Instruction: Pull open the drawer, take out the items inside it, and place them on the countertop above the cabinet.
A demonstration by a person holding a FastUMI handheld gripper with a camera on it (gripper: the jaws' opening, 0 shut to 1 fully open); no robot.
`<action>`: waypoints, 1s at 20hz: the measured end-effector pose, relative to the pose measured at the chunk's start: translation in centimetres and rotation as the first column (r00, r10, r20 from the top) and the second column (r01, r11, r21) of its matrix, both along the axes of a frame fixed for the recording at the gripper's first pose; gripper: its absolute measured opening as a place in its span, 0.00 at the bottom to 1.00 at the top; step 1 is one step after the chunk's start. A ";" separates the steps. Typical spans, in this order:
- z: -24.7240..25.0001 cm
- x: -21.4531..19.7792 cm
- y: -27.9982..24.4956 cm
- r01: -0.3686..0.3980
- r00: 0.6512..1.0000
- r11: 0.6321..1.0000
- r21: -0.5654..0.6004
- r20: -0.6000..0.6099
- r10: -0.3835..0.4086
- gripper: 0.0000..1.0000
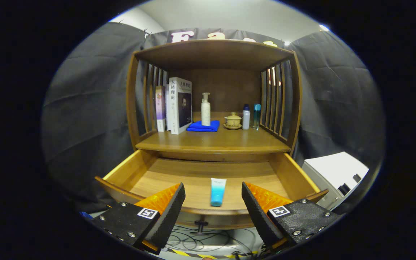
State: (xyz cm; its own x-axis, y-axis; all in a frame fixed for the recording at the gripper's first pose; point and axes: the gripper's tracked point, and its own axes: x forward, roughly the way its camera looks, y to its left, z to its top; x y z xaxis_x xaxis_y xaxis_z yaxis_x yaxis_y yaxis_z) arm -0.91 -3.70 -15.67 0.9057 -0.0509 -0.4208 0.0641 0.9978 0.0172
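The wooden drawer point(128, 169) stands pulled open below the countertop point(211, 142) of the cabinet. A small blue-and-white tube point(217, 191) lies flat on the drawer floor near its front edge. My gripper point(213, 196) is open, its two fingers spread wide to either side of the tube and slightly nearer to me than it, touching nothing. The drawer's small knob point(201, 225) shows below the front panel, between the fingers.
On the countertop stand several books point(175, 104) at the left, a white pump bottle point(206, 109) on a folded blue cloth point(203, 126), a lidded ceramic cup point(233, 120) and two small bottles point(250, 116). A shelf roof and slatted sides enclose it. A white box point(334, 173) sits at the right.
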 end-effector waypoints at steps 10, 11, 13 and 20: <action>-4.1 6.3 -1.4 0.096 0.962 0.993 0.063 -0.262 -0.076 0.96; -4.7 6.6 -1.1 0.102 0.955 0.991 0.086 -0.286 -0.073 0.96; -5.8 7.0 -0.2 0.111 0.938 0.984 0.139 -0.340 -0.058 0.97; -10.3 8.5 -0.8 0.181 0.860 0.977 0.116 -0.501 -0.100 0.96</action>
